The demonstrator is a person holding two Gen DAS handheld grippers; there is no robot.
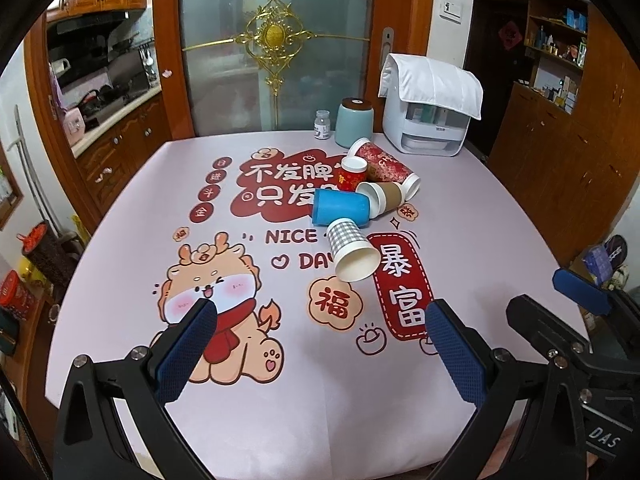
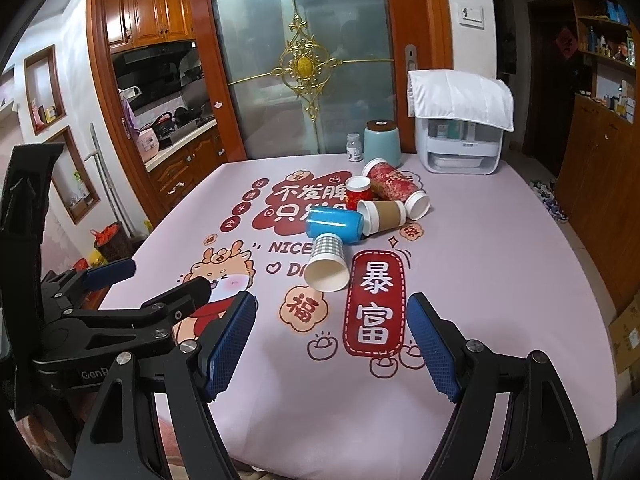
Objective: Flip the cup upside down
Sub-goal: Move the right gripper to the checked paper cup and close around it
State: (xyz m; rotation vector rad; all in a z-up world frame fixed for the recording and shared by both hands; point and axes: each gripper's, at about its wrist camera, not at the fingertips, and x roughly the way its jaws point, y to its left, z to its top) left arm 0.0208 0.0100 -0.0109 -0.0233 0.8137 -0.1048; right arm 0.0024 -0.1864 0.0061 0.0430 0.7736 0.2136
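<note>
My left wrist camera sits low behind the left gripper [image 1: 320, 344], looking forward and down across the table [image 1: 500, 220] toward the glass door [image 1: 276, 40]. Its fingers frame the bottom of the view, and the right gripper [image 1: 560, 300] shows at the right edge. My right wrist camera looks the same way from just to the right, behind the right gripper [image 2: 332, 340], with the left gripper [image 2: 156, 280] at its left edge. Both views stand near the table's front edge, well back from the pile of cups [image 1: 360, 204], which lies mid-table. They share the cups [image 2: 356, 220], the printed tablecloth [image 2: 500, 280], the door [image 2: 304, 60] and the white box [image 2: 460, 148].
</note>
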